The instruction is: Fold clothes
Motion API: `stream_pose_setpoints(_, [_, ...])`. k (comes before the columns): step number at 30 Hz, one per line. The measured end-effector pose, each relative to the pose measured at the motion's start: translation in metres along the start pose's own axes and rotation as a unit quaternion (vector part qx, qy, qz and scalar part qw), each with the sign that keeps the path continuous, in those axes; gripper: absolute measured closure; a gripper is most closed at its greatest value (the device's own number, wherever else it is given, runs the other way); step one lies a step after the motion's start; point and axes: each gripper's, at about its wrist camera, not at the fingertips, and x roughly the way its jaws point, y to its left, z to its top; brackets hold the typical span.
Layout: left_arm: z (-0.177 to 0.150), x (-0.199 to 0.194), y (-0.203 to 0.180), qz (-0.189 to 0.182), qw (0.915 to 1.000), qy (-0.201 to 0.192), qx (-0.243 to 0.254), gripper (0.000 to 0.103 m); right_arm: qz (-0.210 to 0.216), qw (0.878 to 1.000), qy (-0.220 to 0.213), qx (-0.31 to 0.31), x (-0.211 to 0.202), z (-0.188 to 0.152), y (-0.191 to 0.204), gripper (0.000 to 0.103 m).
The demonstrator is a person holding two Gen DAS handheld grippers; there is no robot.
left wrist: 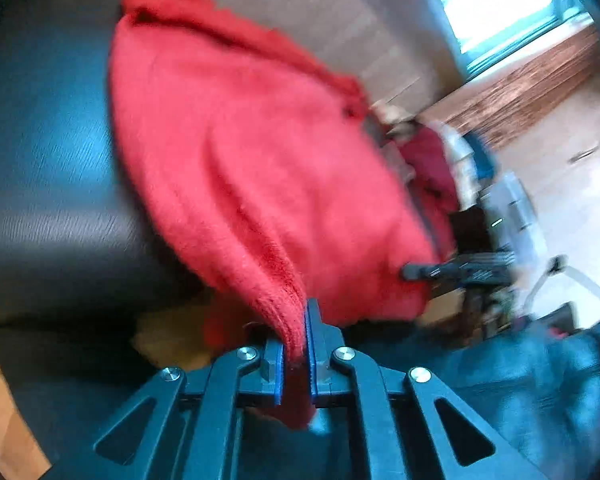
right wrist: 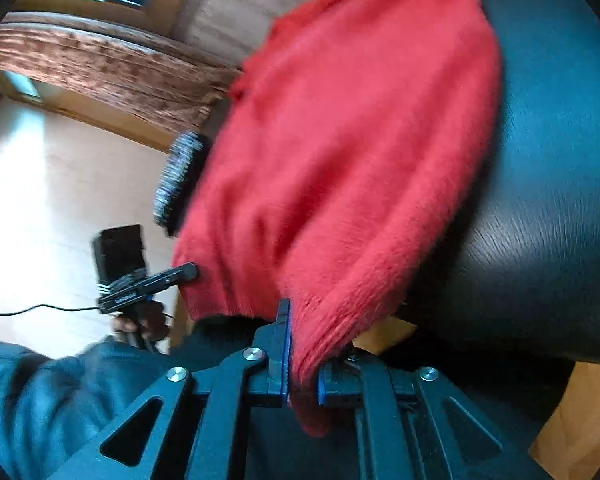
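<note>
A fuzzy red sweater [left wrist: 252,152] lies on a dark table [left wrist: 40,160], and its near hem hangs over the table's front edge. My left gripper [left wrist: 294,332] is shut on a bunched fold of that hem, with red knit squeezed between the blue pads. In the right wrist view the same sweater [right wrist: 360,140] fills the middle, and my right gripper [right wrist: 304,340] is shut on the hem at its other corner. Each view shows the other gripper from the side at the sweater's edge: the right gripper [left wrist: 412,272] and the left gripper [right wrist: 192,270].
The dark table [right wrist: 560,160] extends beyond the sweater. A brush-like object [right wrist: 180,178] sits by the sweater's far side. A person's dark sleeve [right wrist: 40,400] is at the lower left. A cable [right wrist: 40,310] runs over the pale floor, below a wooden sill [right wrist: 100,68].
</note>
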Motion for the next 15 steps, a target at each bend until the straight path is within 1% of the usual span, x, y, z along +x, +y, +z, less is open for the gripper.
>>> stream_pose_setpoints(2, [0.01, -0.013, 0.001, -0.028, 0.999, -0.031, -0.012, 0.096, 0.021, 1.0, -0.02, 0.003, -0.009, 0.004, 0.006, 0.093])
stream_pose_setpoints(4, [0.02, -0.025, 0.002, -0.054, 0.9963, -0.061, -0.025, 0.096, 0.033, 0.999, -0.039, 0.006, -0.016, 0.01, 0.009, 0.093])
stream_pose_setpoints(8, [0.046, -0.042, -0.003, -0.087, 0.9906, -0.103, -0.021, 0.096, 0.056, 0.995, -0.083, 0.002, -0.036, 0.032, 0.014, 0.093])
stream_pose_setpoints(12, [0.085, -0.045, -0.004, -0.104, 0.9848, -0.138, -0.018, 0.096, 0.069, 0.99, -0.126, -0.012, -0.051, 0.07, 0.022, 0.093])
stream_pose_setpoints(15, [0.119, -0.041, -0.004, -0.098, 0.9825, -0.159, -0.009, 0.096, 0.056, 0.986, -0.155, -0.027, -0.055, 0.111, 0.027, 0.093])
